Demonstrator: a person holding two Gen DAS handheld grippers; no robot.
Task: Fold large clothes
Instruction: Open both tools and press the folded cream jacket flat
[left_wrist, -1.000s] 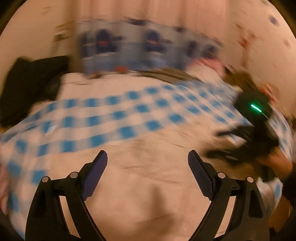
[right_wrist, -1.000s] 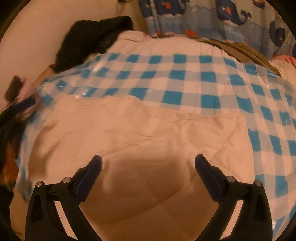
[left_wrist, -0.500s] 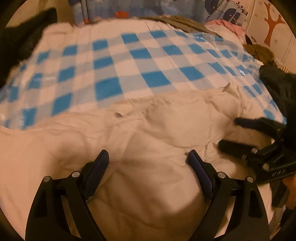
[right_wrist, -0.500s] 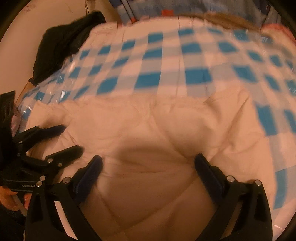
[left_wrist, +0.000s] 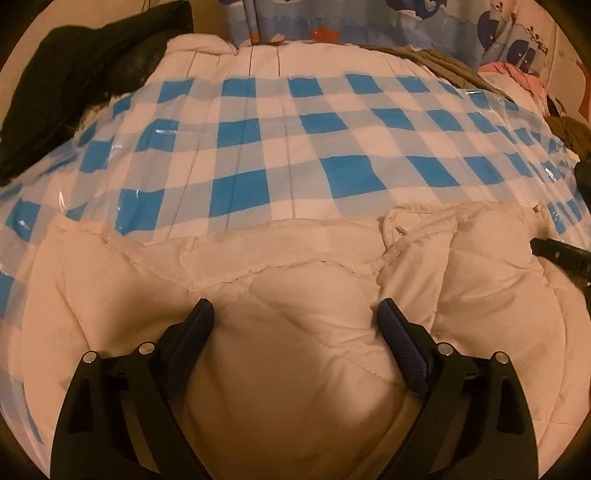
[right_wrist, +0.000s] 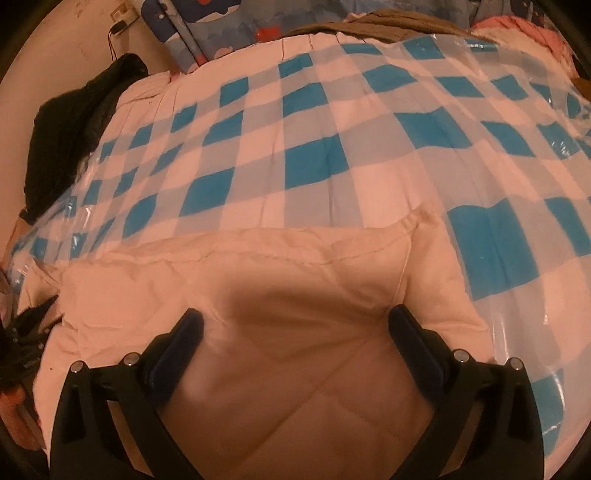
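The left tool (left_wrist: 294, 320) hangs with its jaws spread wide and nothing between them, just above the puffy middle of a cream quilted jacket (left_wrist: 303, 295). The right tool (right_wrist: 295, 326) is likewise released, its fingers straddling the jacket's smooth panel near a side seam without pinching it. The jacket lies spread on the near part of a bed, on top of a clear plastic sheet (right_wrist: 517, 325) over a blue-and-white checked cover (left_wrist: 280, 147). A folded-over flap with a small snap sits toward the right in the left wrist view, though whether it is a collar or a sleeve is hard to tell. Dark clothes (left_wrist: 74, 74) are piled at the far left corner.

This looks like the approach before a grasp, with little folding done. Next, each tool needs to reach an edge or seam, close on one layer of thick padding, and lift together.
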